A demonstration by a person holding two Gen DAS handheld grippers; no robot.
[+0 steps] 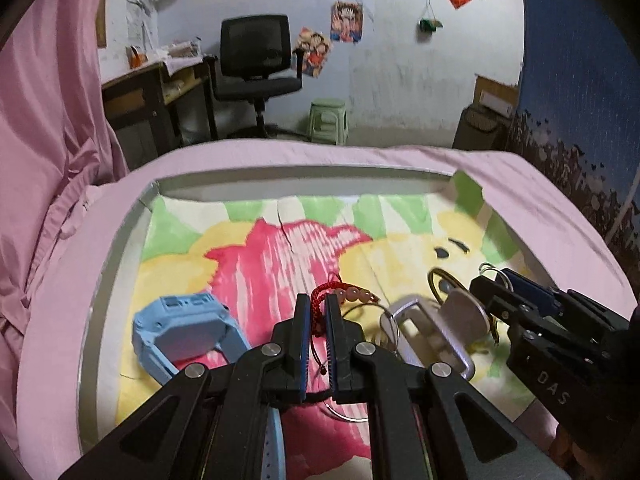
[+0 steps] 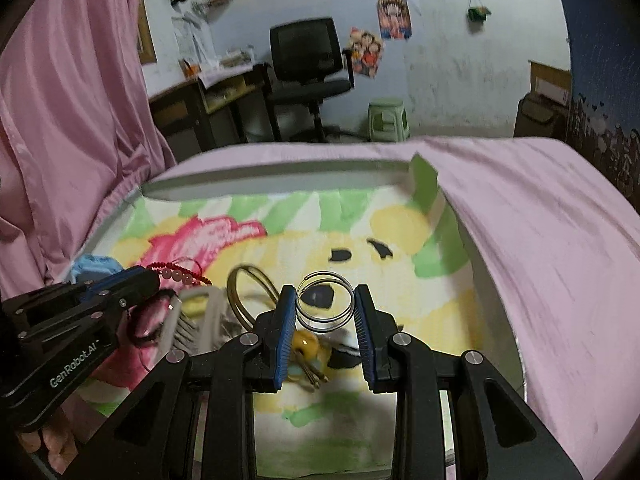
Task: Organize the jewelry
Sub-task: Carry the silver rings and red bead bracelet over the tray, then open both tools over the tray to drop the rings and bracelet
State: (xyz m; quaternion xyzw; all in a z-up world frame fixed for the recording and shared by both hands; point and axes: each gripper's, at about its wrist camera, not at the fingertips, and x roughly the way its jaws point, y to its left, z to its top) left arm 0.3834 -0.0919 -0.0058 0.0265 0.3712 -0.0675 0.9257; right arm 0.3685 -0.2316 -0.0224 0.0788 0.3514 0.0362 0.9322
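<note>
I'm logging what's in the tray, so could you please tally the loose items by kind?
Wristwatches: 1, blue watch
Cord bracelets: 1, red beaded bracelet, held in the left gripper
Bangles: 1, gold bangle
Wire rings: 1, silver coil ring, between the right gripper fingers
Metal clasps: 1, silver buckle
Total: 5; the blurred yellow trinket is left out.

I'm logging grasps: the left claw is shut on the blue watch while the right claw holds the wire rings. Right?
Not quite. The left claw is shut on the red cord bracelet; the blue watch lies untouched beside it, per the left wrist view. The right claw does hold the wire rings.
</note>
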